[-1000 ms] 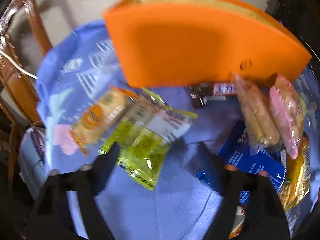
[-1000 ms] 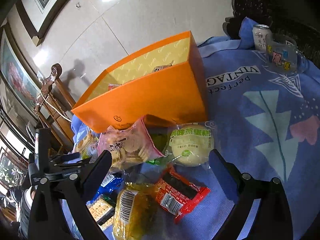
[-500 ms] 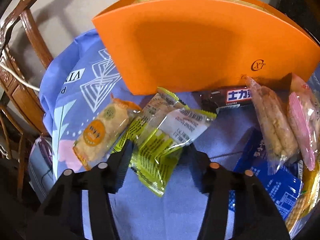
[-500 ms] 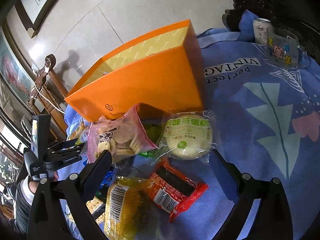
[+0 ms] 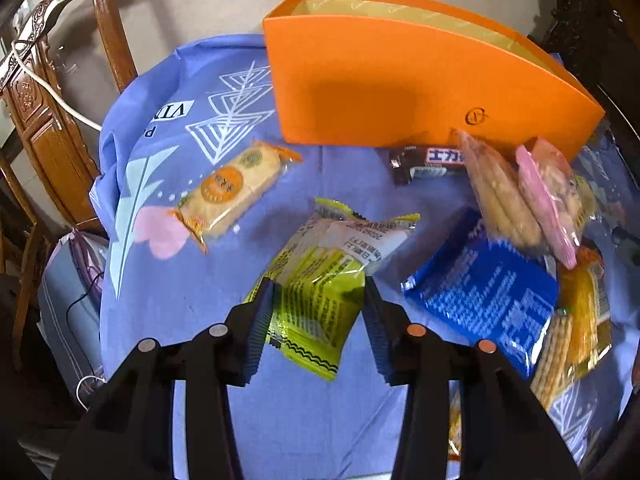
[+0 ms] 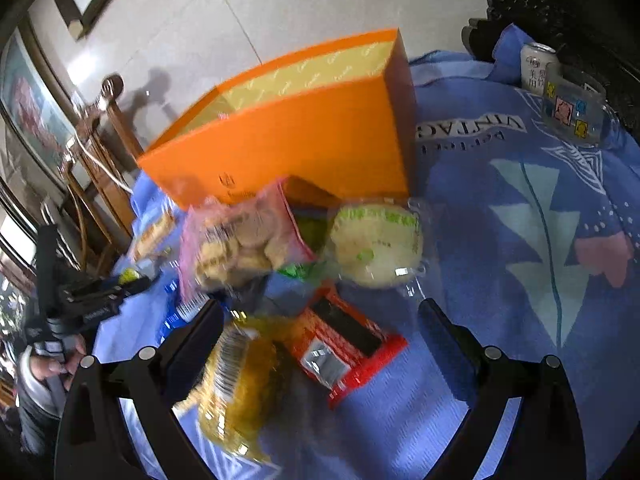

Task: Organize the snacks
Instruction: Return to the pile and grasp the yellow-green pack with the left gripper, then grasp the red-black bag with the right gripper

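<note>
My left gripper (image 5: 318,292) grips a yellow-green snack packet (image 5: 344,240) by its near end, jaws still closing, and holds it slightly off the blue tablecloth (image 5: 168,300). Behind it stands the open orange box (image 5: 400,92). An orange biscuit packet (image 5: 232,192) lies to the left and a chocolate bar (image 5: 428,160) by the box. A blue packet (image 5: 480,292) lies to the right. My right gripper (image 6: 320,312) is open above a red packet (image 6: 344,348) and a yellow packet (image 6: 240,384), touching neither. The orange box (image 6: 288,148) stands beyond them.
A pink cookie bag (image 6: 240,240) and a round green-labelled bun (image 6: 378,244) lie before the box. A can (image 6: 536,64) and a glass mug (image 6: 572,112) stand at the far right. A wooden chair (image 5: 48,120) stands left of the table.
My left jaws have narrowed onto the yellow-green packet and lifted it, pulling back from the box. The right gripper stays open and has only tilted a little.
</note>
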Motion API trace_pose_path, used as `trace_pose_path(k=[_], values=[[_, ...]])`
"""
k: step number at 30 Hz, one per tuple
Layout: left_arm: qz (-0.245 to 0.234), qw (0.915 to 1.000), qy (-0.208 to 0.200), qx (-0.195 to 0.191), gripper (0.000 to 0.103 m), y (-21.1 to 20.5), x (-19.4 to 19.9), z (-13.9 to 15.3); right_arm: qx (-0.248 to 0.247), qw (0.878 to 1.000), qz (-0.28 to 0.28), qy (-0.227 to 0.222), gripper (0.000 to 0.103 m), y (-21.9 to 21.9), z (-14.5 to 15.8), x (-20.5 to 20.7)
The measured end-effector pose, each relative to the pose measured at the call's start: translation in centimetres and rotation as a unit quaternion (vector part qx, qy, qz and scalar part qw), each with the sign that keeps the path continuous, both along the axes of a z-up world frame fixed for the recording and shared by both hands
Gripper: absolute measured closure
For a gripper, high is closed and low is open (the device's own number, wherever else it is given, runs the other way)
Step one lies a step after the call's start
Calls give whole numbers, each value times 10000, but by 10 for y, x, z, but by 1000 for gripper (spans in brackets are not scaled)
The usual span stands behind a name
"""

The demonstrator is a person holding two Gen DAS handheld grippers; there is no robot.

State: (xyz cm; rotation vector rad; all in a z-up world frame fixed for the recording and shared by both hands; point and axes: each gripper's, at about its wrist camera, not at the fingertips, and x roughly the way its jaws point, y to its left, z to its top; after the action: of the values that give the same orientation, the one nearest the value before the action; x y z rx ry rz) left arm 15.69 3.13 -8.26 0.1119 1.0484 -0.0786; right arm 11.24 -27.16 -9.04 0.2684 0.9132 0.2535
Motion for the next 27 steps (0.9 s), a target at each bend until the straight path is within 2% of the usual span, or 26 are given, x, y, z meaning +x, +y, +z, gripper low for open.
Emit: trace_pose_path(k=[5, 9, 11, 15, 18, 21, 24, 27], values=[[-26, 10000, 33, -59, 59, -2, -12, -2, -288, 9994, -19, 175, 5, 8, -13, 0], [-64, 9999, 41, -69, 55, 1, -14, -3, -344, 9992, -161, 84, 5, -3, -7, -4], [-64, 10000, 41, -17, 52, 2, -13, -2, -523, 9984, -179, 79, 5, -7, -5, -7], [-112, 9998, -39, 174, 32, -1, -7, 0, -734, 9971, 82, 206, 5, -3, -13, -9], [-153, 9997, 42, 178, 32, -5, 0, -3, -1095, 9934, 153, 318, 5, 3, -20, -5], [-181, 9995, 167, 204, 32, -9, 5, -12, -1688, 9843, 397, 312, 5, 15, -23, 0], [-162, 9990, 264, 328, 32, -11, 11, -21, -1958, 9762, 916, 202, 5, 27, -26, 4], [-171, 9987, 270, 396, 32, -14, 17, -23, -2048, 9730, 1047, 181, 3, 30, -26, 14]])
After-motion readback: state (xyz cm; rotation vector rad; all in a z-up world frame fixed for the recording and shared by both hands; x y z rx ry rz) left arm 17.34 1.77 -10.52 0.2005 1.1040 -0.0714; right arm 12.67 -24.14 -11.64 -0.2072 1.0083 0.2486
